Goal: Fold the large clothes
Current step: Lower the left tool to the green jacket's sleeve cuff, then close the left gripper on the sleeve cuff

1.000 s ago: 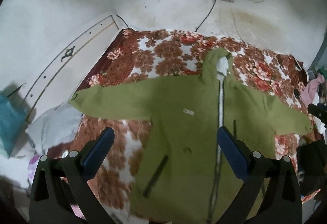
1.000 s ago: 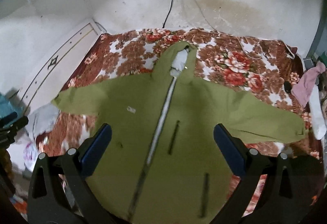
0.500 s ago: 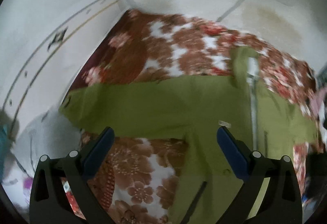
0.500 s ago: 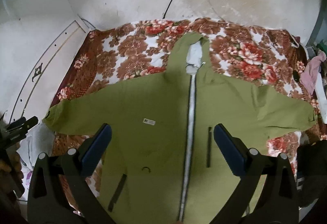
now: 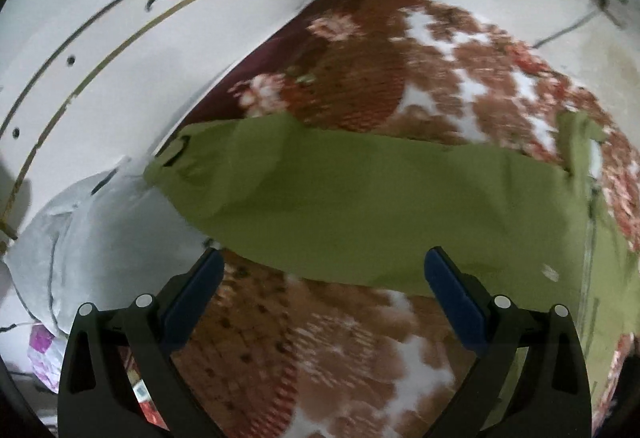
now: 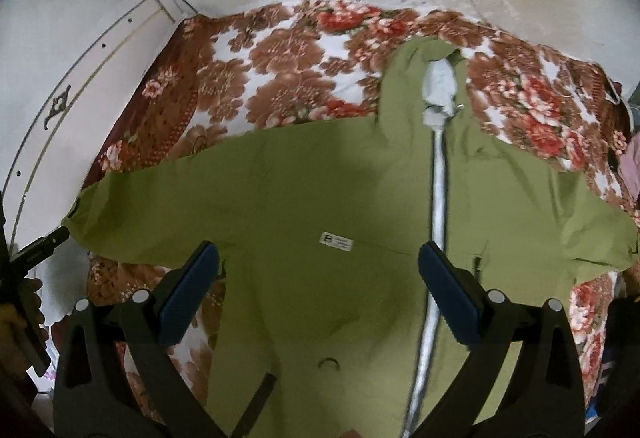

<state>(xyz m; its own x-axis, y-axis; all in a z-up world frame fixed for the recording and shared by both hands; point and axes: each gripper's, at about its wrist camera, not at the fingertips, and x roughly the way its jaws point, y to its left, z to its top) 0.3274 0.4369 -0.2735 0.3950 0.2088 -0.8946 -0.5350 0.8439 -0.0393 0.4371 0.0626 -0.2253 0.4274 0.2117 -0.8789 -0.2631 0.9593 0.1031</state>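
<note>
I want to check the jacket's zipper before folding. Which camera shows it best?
The right wrist view: the zipper runs unobstructed from collar down the green jacket. The left wrist view catches only a blurred strip at its right edge.

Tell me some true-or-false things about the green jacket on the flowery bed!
1. The jacket lies spread flat on the blanket. True.
2. The right gripper is squeezing the jacket. False: its fingers are open, holding nothing.
3. The left gripper points toward a sleeve. True.
4. The jacket's zipper is red. False: it looks silvery white.
5. Both sleeves are already folded in. False: they stretch out sideways.
</note>
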